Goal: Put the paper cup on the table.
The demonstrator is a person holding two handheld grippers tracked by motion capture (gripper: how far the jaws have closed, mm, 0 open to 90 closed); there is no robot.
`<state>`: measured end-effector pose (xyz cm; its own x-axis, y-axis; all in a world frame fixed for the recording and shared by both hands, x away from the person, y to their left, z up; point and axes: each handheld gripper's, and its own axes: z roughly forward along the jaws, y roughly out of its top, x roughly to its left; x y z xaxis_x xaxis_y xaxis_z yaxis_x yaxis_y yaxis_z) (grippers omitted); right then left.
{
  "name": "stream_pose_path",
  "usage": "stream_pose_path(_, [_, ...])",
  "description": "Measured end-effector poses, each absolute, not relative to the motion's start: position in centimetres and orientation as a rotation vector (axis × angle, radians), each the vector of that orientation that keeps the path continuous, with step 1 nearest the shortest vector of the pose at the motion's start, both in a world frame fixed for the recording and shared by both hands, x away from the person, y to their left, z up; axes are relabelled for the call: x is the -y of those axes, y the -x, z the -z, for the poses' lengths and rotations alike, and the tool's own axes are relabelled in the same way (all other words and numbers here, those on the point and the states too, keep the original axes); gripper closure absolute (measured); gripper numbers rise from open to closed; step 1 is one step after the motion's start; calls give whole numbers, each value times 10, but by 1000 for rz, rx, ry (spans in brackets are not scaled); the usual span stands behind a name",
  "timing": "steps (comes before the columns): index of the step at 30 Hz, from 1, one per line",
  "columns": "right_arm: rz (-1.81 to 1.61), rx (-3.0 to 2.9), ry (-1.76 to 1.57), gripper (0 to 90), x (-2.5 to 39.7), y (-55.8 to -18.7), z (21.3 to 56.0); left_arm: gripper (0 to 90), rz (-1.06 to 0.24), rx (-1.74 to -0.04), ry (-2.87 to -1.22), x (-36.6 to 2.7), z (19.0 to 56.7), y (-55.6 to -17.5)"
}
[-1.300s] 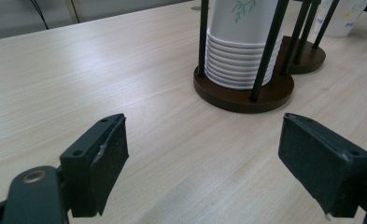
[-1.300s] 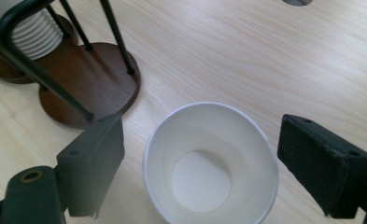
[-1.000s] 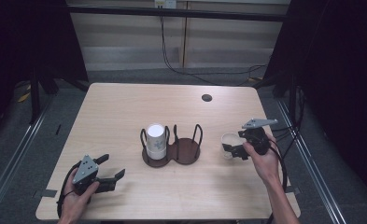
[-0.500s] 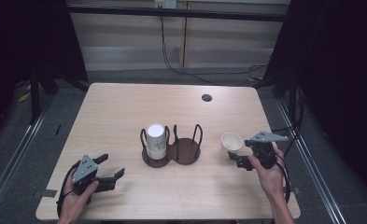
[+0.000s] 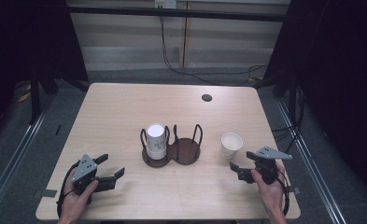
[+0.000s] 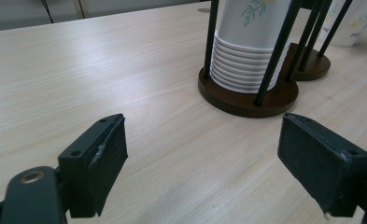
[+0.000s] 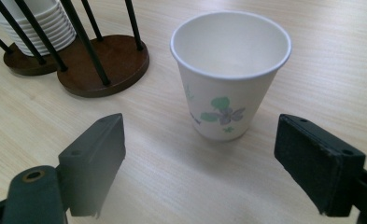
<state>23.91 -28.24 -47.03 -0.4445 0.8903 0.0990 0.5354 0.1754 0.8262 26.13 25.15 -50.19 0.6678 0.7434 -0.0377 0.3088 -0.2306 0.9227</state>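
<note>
A single paper cup [image 7: 230,74] stands upright on the counter [image 5: 125,107] toward its right edge, just right of the two-ring cup holder [image 5: 172,151], whose left ring holds a stack of cups [image 5: 156,140]. The right tongs [image 5: 243,169] sit near the front right corner, jaws wide apart, empty, the cup just ahead of them. The left tongs [image 5: 111,169], near the front left corner, are likewise wide open and empty.

White paper cup [image 7: 230,74] bears green-and-purple flower print; cup holder [image 5: 172,151] is dark brown.
</note>
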Motion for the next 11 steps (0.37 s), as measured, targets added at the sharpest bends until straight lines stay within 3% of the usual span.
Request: stream_pose_path(11, [-1169,-2069,-1387,159,284,-237,493,159,-497,-861,-1818,-252,502,-262])
